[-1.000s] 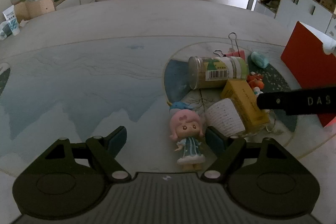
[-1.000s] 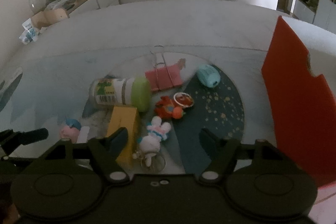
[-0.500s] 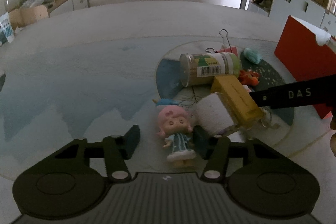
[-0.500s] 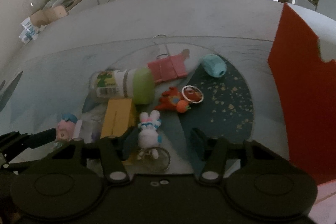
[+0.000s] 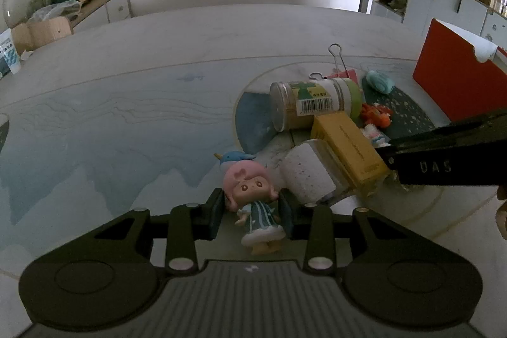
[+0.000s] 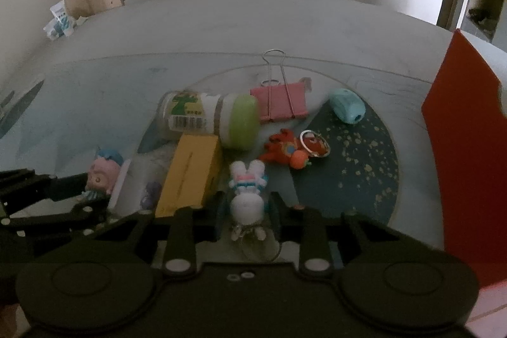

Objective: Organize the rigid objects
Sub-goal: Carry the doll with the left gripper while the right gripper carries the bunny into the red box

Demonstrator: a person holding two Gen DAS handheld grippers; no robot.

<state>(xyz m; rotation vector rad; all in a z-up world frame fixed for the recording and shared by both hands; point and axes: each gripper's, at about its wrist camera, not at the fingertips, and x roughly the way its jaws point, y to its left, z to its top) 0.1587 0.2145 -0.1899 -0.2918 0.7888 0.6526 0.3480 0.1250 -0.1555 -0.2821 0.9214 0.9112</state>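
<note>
**Both grippers closed in on small figures at the near edge of the pile**

All places are given relative to the yellow box (image 6: 190, 170), the landmark in the middle of the clutter on the round table (image 5: 133, 116).

Far left of the box: the pink-haired doll (image 5: 250, 195) is stood upright on the table, a small blue figure (image 5: 233, 157) just behind its head. The left gripper (image 5: 250, 213) is set around the doll; its jaws have just been closing and the pads are seen against both sides of the doll's head and body. In the right wrist view the same doll (image 6: 101, 176) is seen with the left gripper's finger at its near side.

Just left of the box: a white-capped clear container (image 5: 309, 171) is laid on its side, touching the box.

Behind the box: a jar with a green lid (image 6: 209, 117) is laid on its side, barcode up, resting against the box's far end.

Just right of the box, at its near end: the white rabbit keychain (image 6: 247, 198) is laid flat, ears pointed away from the camera, key ring at the near end. The right gripper (image 6: 245, 211) is set around its body; the jaws have just been closing and both pads are pressed on the rabbit's round body.

Right of the box: an orange-red keychain toy (image 6: 291, 148) with a metal ring is laid on the dark patch of the table.

Behind and right: a pink binder clip (image 6: 282, 103), wire handles pointed away, just beside the jar lid.

Further right: a teal sharpener (image 6: 347, 110).

Far right: a red upright panel (image 6: 465, 163), well apart from the box.
</note>
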